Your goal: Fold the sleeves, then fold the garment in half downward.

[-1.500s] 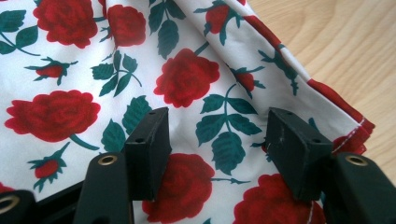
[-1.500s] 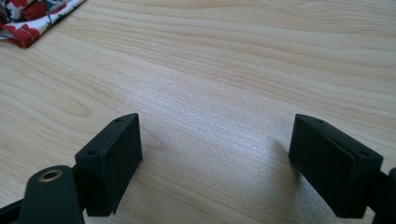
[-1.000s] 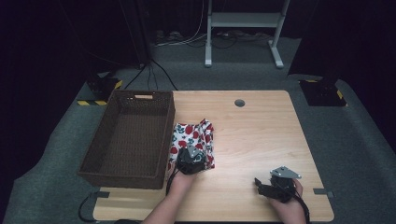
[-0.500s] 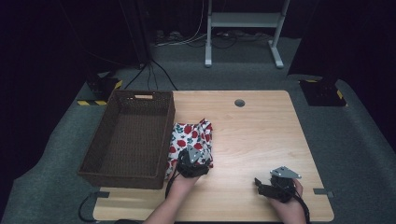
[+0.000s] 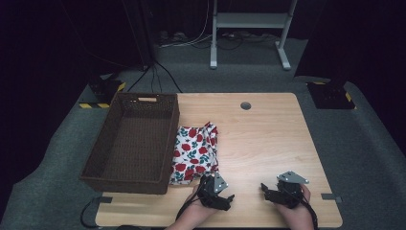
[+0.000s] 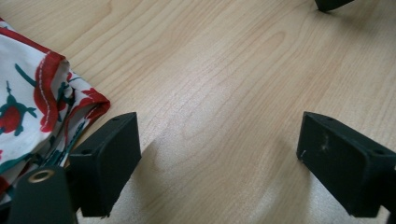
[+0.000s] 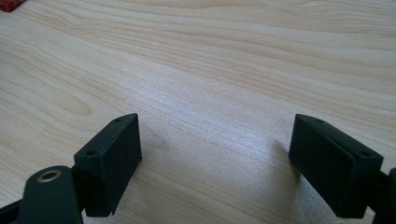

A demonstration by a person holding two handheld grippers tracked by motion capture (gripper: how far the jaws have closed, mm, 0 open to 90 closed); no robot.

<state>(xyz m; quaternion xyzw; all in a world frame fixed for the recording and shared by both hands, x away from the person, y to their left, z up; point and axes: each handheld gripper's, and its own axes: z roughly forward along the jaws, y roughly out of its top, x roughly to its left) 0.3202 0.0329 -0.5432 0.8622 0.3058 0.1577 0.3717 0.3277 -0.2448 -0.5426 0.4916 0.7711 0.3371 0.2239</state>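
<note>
With jaws just opened and nothing between them, left gripper (image 5: pixel 224 200) sits bottom centre, clear of the cloth (image 5: pixel 195 152) beside the basket (image 5: pixel 98 168). Right gripper (image 5: pixel 267 191) apart, idle. Likely next: regrasp the cloth edge.

The floral cloth (image 5: pixel 195 153) is lying on the wooden table (image 5: pixel 268 139), folded into a long, narrow bundle. Its white fabric is carrying a print of red roses with dark green leaves. One long side is resting against the outer wall of the brown wicker basket (image 5: pixel 131 143); the other is facing bare tabletop. The far end is bunching into loose, uneven folds, while the near end is lying flatter. In the left gripper view, a corner of the cloth (image 6: pixel 32 112) is showing a red hem with white stitching, its layers slightly parted and lying flat on the wood.
</note>
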